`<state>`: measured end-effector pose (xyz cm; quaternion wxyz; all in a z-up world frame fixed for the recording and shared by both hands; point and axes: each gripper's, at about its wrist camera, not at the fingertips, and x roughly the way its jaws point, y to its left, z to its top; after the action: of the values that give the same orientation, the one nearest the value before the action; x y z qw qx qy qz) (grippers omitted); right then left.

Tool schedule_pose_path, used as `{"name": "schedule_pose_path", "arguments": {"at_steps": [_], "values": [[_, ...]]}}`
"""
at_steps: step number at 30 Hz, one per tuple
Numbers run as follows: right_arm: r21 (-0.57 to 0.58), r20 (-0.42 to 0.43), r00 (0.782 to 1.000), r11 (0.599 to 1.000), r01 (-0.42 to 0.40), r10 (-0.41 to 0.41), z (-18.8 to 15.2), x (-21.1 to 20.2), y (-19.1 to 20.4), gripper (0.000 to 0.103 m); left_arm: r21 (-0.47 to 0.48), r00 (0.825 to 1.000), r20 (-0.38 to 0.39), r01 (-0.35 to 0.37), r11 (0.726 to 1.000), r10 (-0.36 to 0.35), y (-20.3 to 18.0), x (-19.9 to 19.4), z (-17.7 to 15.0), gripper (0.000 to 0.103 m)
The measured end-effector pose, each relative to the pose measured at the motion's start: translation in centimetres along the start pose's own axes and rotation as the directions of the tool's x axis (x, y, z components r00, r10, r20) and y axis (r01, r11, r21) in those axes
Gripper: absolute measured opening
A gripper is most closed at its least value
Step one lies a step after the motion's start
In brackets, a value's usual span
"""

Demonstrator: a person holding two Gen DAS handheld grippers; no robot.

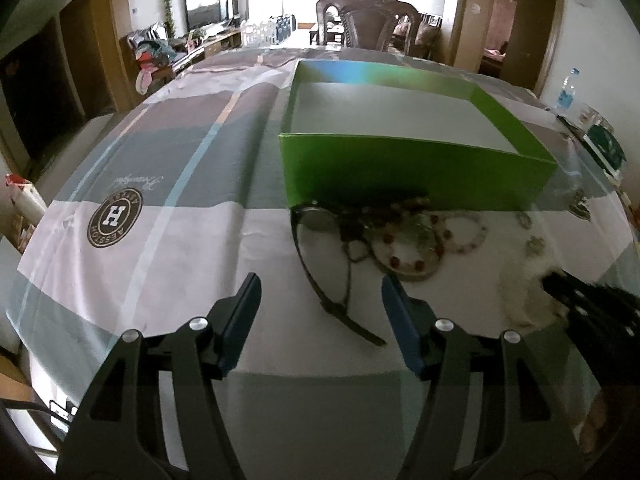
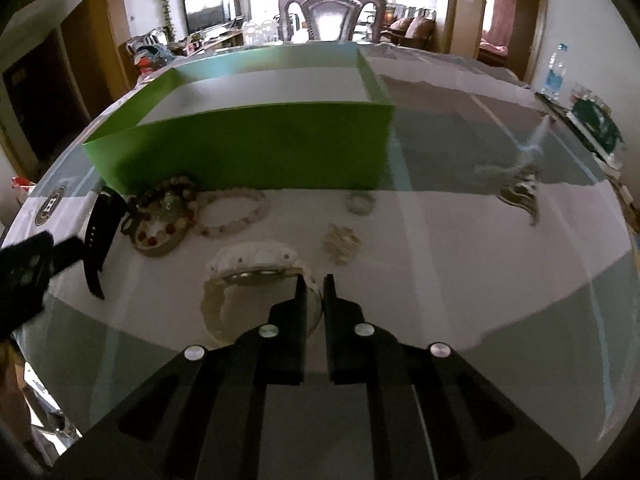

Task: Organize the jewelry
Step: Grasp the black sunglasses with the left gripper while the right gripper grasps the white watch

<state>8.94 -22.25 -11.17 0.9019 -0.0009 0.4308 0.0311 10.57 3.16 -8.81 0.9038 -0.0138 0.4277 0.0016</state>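
One round logo [image 1: 114, 216] on tablecloth [image 1: 192, 240]; reads "H", "HOISSEA".

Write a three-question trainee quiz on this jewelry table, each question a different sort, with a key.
1. True or false: the open green cardboard box already holds jewelry.
2. Which watch lies ahead, between the left gripper fingers? A) black-strapped wristwatch B) white plastic wristwatch
3. Fill in: the right gripper fingers are ____ on the white watch's band.

Key: 1 false, its visible floor is bare. 2 A. 3 shut.
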Motion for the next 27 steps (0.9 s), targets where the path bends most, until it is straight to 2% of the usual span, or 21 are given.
{"name": "schedule_pose_path", "arguments": {"at_steps": [4,6,9,11,12,13,15,16,18,21,22,24,26,27], "values": [[0.032,0.001,1.0,0.999,0.011,-0.011,-0.7,-0.2,-1.2,0.008,0.024,0.998,-0.052,0.028,0.999,-0.027,-0.6,2.4,1.1,0.041],[0.039,0.001,1.0,0.999,0.014,-0.014,-0.8,-0.3,-1.6,0.008,0.047,0.998,-0.056,0.017,0.999,-0.014,-1.3,3.5,1.6,0.041],[0.04,0.0,1.0,0.999,0.021,-0.021,-1.0,-0.2,-1.7,0.008,0.079,0.998,-0.057,0.023,0.997,-0.018,-2.2,4.3,2.0,0.05],[0.043,-0.001,1.0,0.999,0.025,-0.025,-1.1,0.0,-1.8,0.008,0.108,0.998,-0.062,-0.009,0.994,0.016,-2.8,4.7,2.0,0.05],[0.045,-0.002,1.0,0.999,0.023,-0.023,-1.1,0.1,-1.9,0.008,0.109,0.998,-0.065,-0.003,0.994,0.01,-2.8,4.9,1.9,0.043],[0.045,-0.002,1.0,0.999,0.022,-0.022,-1.0,0.1,-2.0,0.008,0.097,0.997,-0.072,0.033,0.995,-0.026,-2.6,4.7,1.8,0.033],[0.045,0.0,1.0,0.999,0.017,-0.017,-1.1,0.0,-1.9,0.008,0.083,0.995,-0.083,0.063,0.995,-0.056,-2.2,4.4,1.5,0.027],[0.044,0.002,1.0,0.999,0.014,-0.015,-1.1,-0.1,-1.9,0.008,0.08,0.995,-0.082,0.071,0.994,-0.064,-1.8,4.1,1.3,0.02],[0.04,0.007,1.0,0.999,0.011,-0.011,-1.2,-0.3,-1.8,0.008,0.082,0.994,-0.08,0.083,0.993,-0.077,-1.3,3.4,0.5,0.018],[0.038,0.01,1.0,0.999,0.009,-0.009,-1.5,-0.6,-1.6,0.008,0.082,0.991,-0.076,0.114,0.99,-0.107,0.0,2.1,-1.0,0.02],[0.04,0.009,1.0,0.999,0.011,-0.011,-1.5,-0.5,-1.6,0.008,0.082,0.991,-0.076,0.114,0.99,-0.108,0.5,1.8,-1.5,0.025],[0.046,0.005,1.0,0.999,0.017,-0.017,-1.5,-0.6,-1.5,0.008,0.079,0.993,-0.066,0.102,0.992,-0.097,1.4,1.2,-1.9,0.028],[0.051,0.002,1.0,0.999,0.018,-0.018,-1.6,-0.6,-1.4,0.009,0.077,0.995,-0.049,0.093,0.993,-0.089,2.0,0.6,-2.1,0.04],[0.056,-0.002,1.0,0.998,0.017,-0.017,-1.5,-0.5,-1.3,0.01,0.073,0.996,-0.037,0.088,0.993,-0.085,2.3,0.3,-2.1,0.052]]}}
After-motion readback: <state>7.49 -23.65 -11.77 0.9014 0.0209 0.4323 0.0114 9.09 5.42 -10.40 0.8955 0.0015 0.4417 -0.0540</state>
